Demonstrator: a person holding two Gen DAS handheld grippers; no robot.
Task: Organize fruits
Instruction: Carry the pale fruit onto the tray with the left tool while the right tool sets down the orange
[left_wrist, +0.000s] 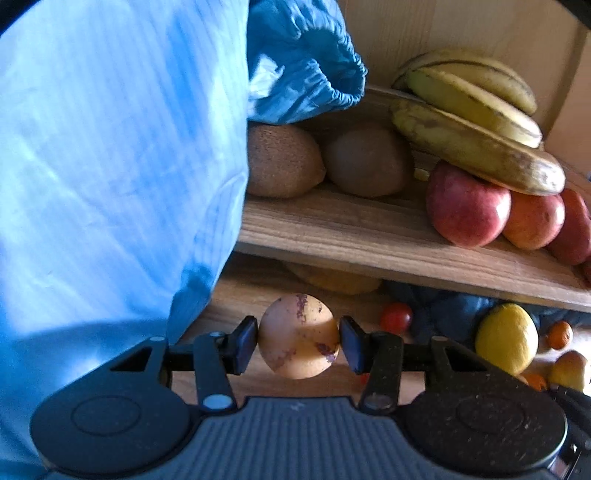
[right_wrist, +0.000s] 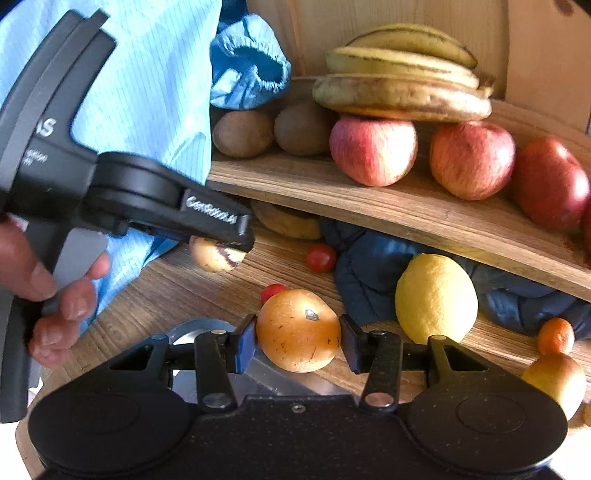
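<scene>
Two wooden levels are shown: a raised shelf and, beneath and in front of it, the desk; the shelf has been stocked with a bunch of bananas resting on top of red apples, and with two brown kiwis at the left end, just beside a crumpled blue cover; a large light-blue sleeve fills the left of the left wrist view; on the desk, loose fruit is seen lying apart: a lemon against a dark blue cloth, a small mandarin, and two cherry tomatoes, one of them partly hidden behind the held fruit; the left claw is closed on a pale speckled round fruit, both pads being pressed on its sides; the right claw is likewise clamped on an orange fruit with a small sticker, held just above the desk; the step in hand is judged to be the carrying stage, both fruits having been gripped and not yet placed; for the next move, each fruit would need to be raised over the shelf edge and set down in a free stretch of board, probably between the kiwis and the apples; care would be called for so that the bananas perched on the apples are not nudged, and so that a round fruit is not let roll off the front edge
</scene>
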